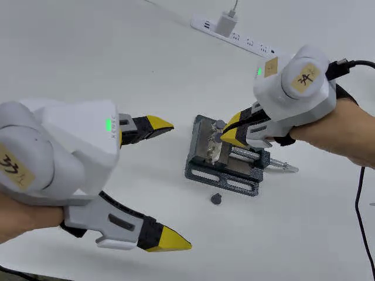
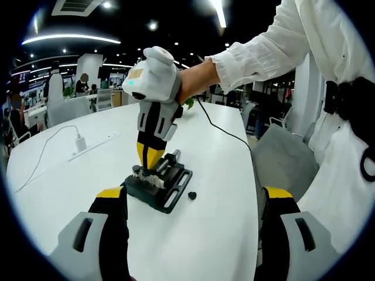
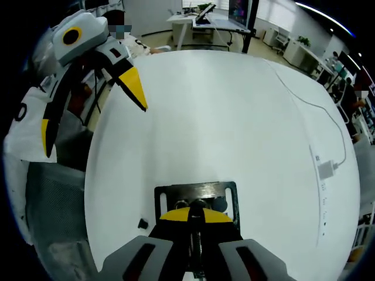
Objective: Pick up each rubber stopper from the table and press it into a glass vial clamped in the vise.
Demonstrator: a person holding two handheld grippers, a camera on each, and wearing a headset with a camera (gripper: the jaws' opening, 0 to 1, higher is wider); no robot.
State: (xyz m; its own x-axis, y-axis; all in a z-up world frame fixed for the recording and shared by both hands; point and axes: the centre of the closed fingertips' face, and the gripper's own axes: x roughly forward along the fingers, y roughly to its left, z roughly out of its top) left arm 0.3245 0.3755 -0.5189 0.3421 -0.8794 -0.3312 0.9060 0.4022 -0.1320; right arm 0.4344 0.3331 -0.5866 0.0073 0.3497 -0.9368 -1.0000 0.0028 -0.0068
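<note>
A dark vise [image 1: 202, 171] stands mid-table with glass vials [image 1: 212, 151] clamped in it; one vial carries a grey stopper [image 1: 220, 124]. My right gripper [image 1: 230, 136] is shut, its yellow tips pointing down right at the vials' tops; whether anything sits between the tips is hidden. From its own view the shut right gripper [image 3: 193, 215] hangs over the vise [image 3: 196, 190]. A loose dark stopper [image 1: 216, 199] lies on the table just in front of the vise. My left gripper [image 1: 166, 181] is open wide, left of the vise, holding nothing. The left gripper view shows the vise [image 2: 170, 196] and the stopper [image 2: 191, 195].
A white power strip [image 1: 249, 42] with a plugged charger lies at the far table edge. The vise's screw handle [image 1: 281, 167] sticks out to the right. A black cable [image 1: 358, 199] hangs at the right. Bare white tabletop [image 1: 88, 64] surrounds the vise.
</note>
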